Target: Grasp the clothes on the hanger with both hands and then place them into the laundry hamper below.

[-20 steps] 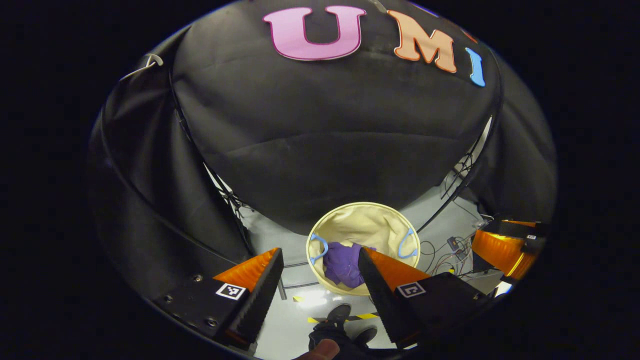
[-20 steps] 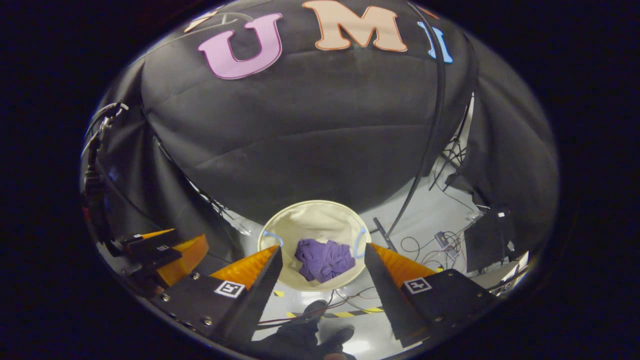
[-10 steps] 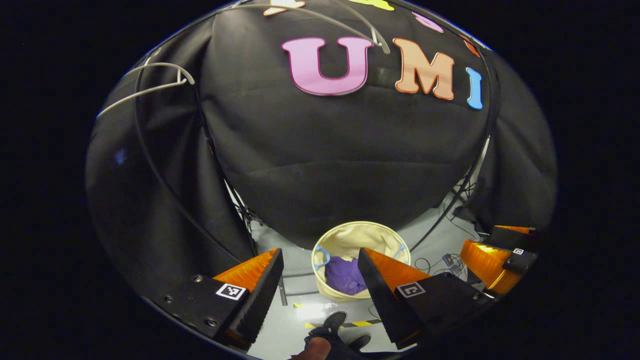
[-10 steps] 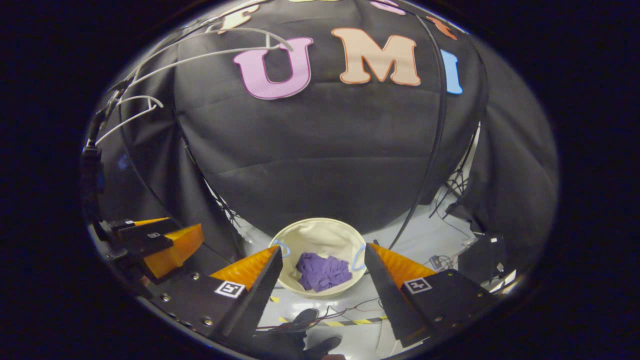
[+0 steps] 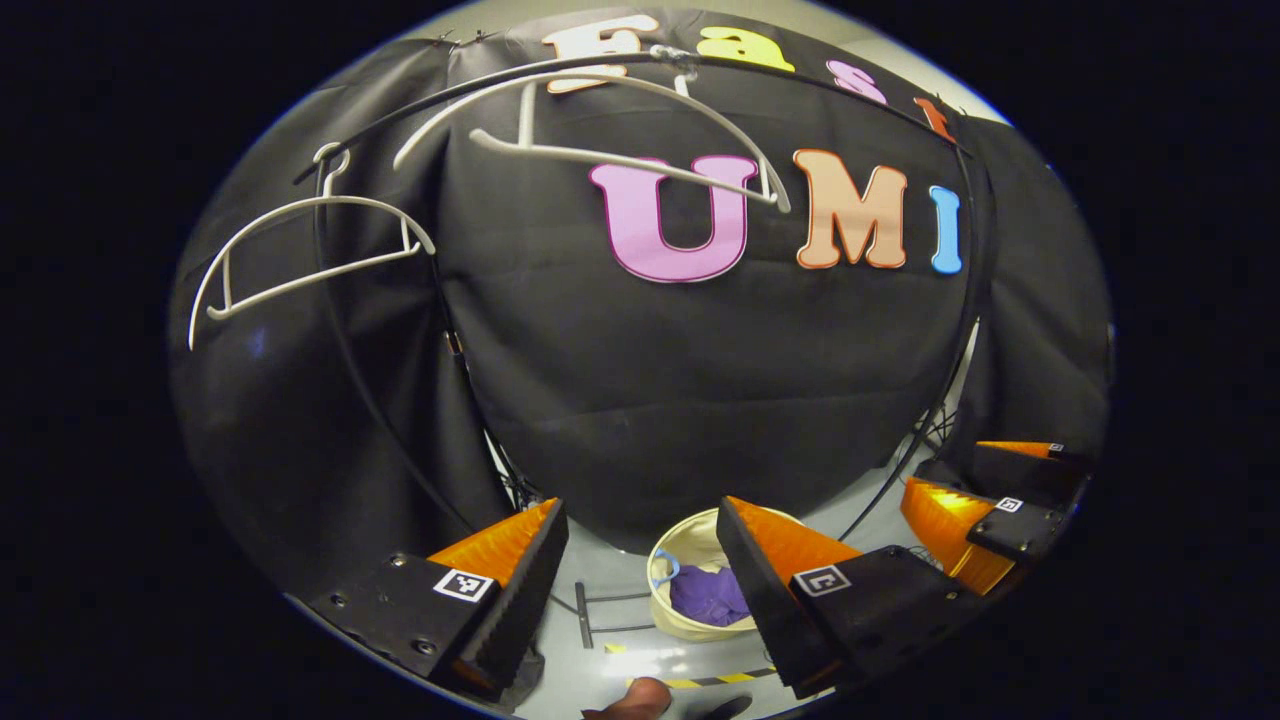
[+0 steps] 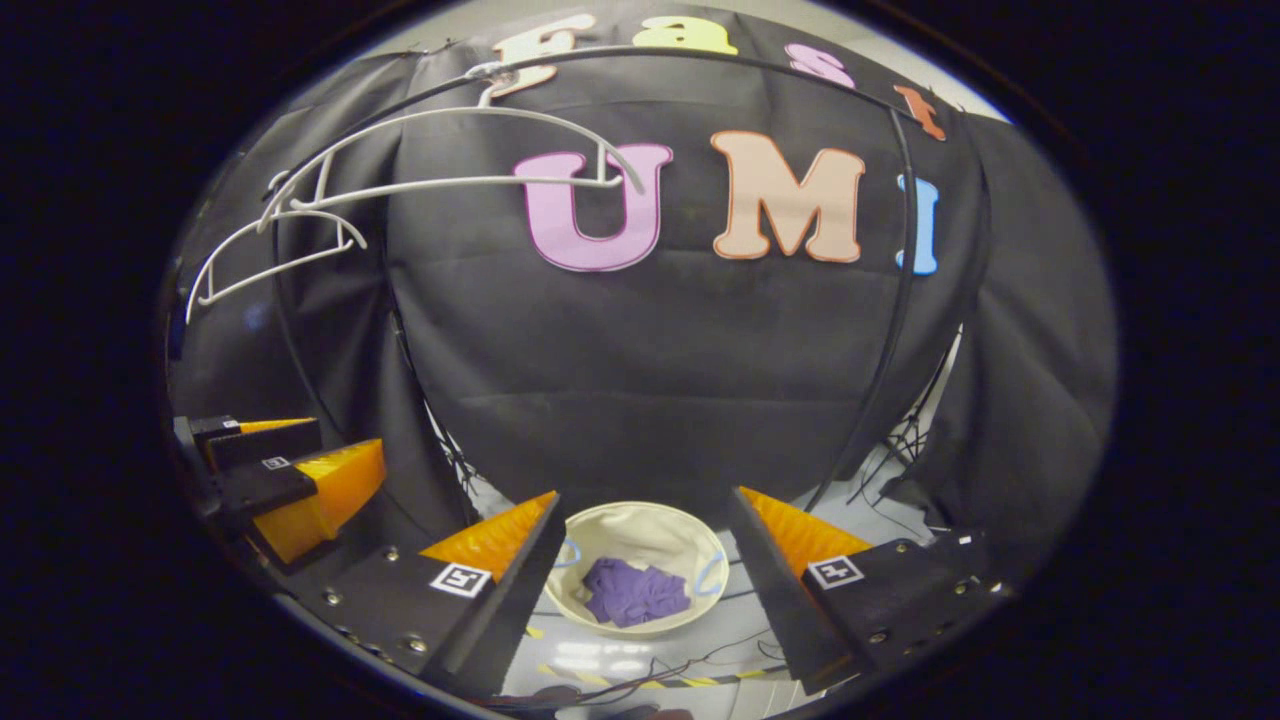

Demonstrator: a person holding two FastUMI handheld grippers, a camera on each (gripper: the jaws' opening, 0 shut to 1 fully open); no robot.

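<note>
Two white hangers hang bare from the black rail at the top of the booth: in the left gripper view the nearer hanger sits under the rail near the middle, and the second hanger hangs farther toward the left side; in the right gripper view the same pair appears at upper left, the nearer hanger above the second hanger. The purple clothes lie crumpled in a heap on the bottom of the cream laundry hamper, which stands on the grey floor just in front of the black cloth wall. In the left gripper view the clothes are partly hidden behind a finger, and the hamper shows its blue handle on the left rim. The left gripper has its jaws spread wide with nothing between them, held high above the hamper; the right gripper is likewise released and empty, its fingers framing the hamper. Each camera catches the other gripper off to the side, apart from the hamper. A strip of yellow-and-black tape runs across the floor near the hamper, and loose cables trail on the floor at the right.
</note>
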